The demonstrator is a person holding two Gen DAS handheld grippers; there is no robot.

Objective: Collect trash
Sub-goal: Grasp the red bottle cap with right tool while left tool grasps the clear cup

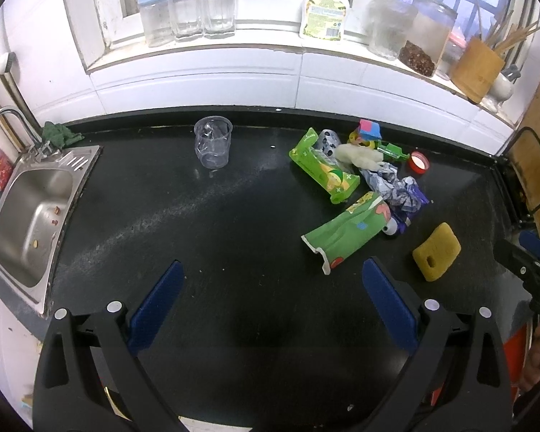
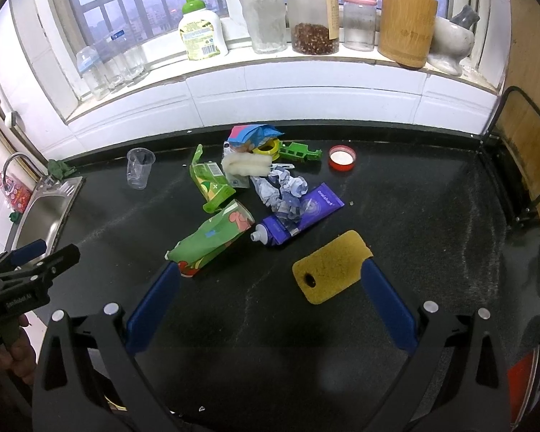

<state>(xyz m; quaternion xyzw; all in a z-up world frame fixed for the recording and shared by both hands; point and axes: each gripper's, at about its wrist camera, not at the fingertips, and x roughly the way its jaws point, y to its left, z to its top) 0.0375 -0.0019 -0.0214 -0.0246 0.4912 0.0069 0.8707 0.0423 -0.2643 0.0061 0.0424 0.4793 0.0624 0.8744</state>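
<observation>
On the black counter (image 1: 234,216), toward its right half, the trash lies in a loose heap: two green wrappers, the nearer one (image 2: 212,239) flattened and the farther one (image 2: 208,180) behind it, crumpled paper (image 2: 282,189), a purple tube (image 2: 298,216), a red lid (image 2: 342,157) and a yellow sponge (image 2: 331,266). A clear plastic cup (image 1: 213,142) stands upright, well apart to the left, nearer the sink (image 1: 28,223).

Both tongs are spread wide and grip nothing. The right gripper (image 2: 270,298) hovers just short of the heap; its right fingertip overlaps the sponge's edge in that view, though contact cannot be confirmed. The left gripper (image 1: 273,295) is over bare counter, with the nearer wrapper's torn end just ahead of its right finger.

Judgement: collection has not begun. The sponge is the closest piece for the right gripper; centre it between the fingers before closing, since it will compress. The flat wrapper is best taken by a raised, crumpled edge.

The right wrist view shows the purple tube in full; the left wrist view shows only its end. No bin is visible in either view.
</observation>
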